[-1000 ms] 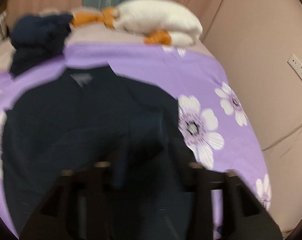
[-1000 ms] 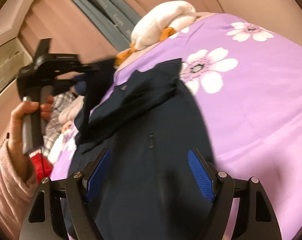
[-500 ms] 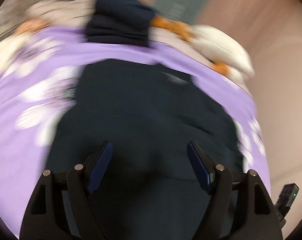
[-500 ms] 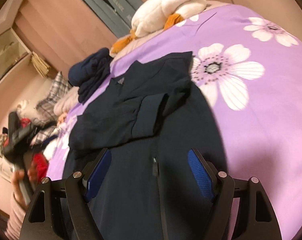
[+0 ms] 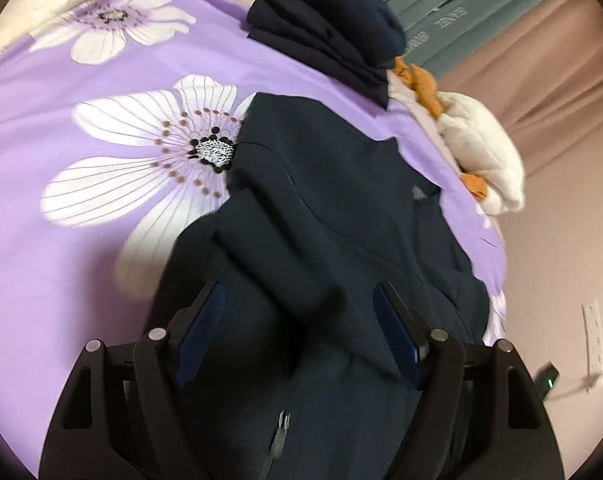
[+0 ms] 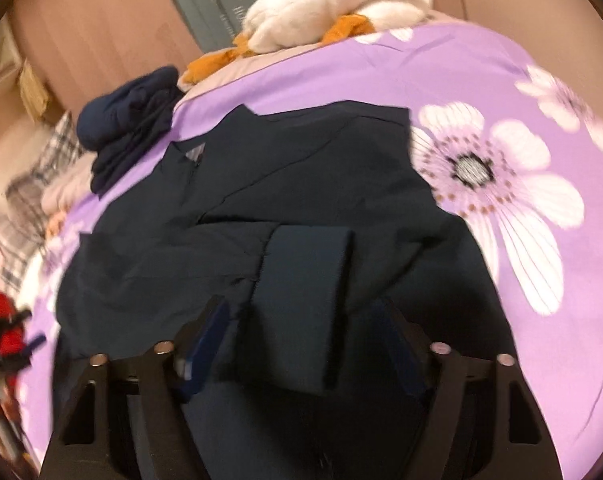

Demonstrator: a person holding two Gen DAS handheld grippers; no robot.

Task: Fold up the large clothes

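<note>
Flowered purple bedspread (image 5: 61, 240), white plush toy (image 6: 341, 4)

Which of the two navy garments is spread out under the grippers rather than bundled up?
The navy jacket nearest the camera, lying flat with a sleeve cuff folded across it; the other navy garment sits bunched in a heap beyond its collar.

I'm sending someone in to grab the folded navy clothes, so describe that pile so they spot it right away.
Start at the purple flowered bedspread. Near its head end, beside the white plush toy, sits the folded navy pile. Unlike the navy jacket spread flat mid-bed, it is a compact, thick stack.
</note>
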